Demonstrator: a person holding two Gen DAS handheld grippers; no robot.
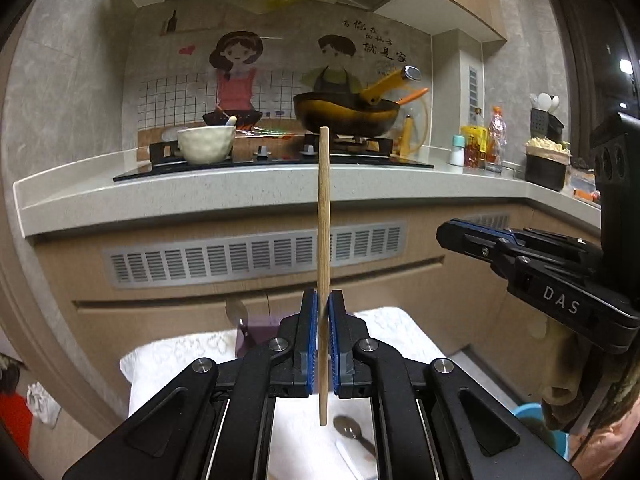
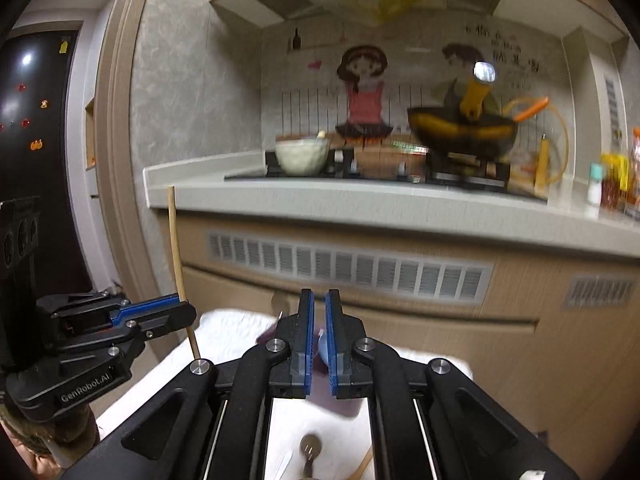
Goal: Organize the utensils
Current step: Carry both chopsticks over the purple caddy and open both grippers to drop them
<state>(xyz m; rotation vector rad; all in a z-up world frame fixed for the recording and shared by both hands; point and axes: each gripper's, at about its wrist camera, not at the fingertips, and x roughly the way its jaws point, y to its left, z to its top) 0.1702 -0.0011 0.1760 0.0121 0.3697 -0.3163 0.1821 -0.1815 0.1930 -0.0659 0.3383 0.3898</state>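
My left gripper (image 1: 323,308) is shut on a wooden chopstick (image 1: 323,216) and holds it upright above the white towel (image 1: 176,356). The same chopstick (image 2: 177,256) and left gripper (image 2: 182,312) show at the left of the right wrist view. My right gripper (image 2: 319,312) is nearly shut with a narrow gap and holds nothing; it also shows at the right of the left wrist view (image 1: 444,236). A metal spoon (image 1: 352,432) and a white utensil (image 1: 346,456) lie on the towel below. A purple holder (image 1: 260,332) with a spoon standing in it sits at the towel's far edge.
A metal spoon (image 2: 310,448) and another wooden chopstick (image 2: 362,464) lie on the towel (image 2: 224,332) under the right gripper. Behind is a kitchen counter (image 1: 200,196) with a white bowl (image 1: 206,144), a wok (image 1: 346,114) and bottles (image 1: 476,146). A blue bowl (image 1: 532,420) sits at right.
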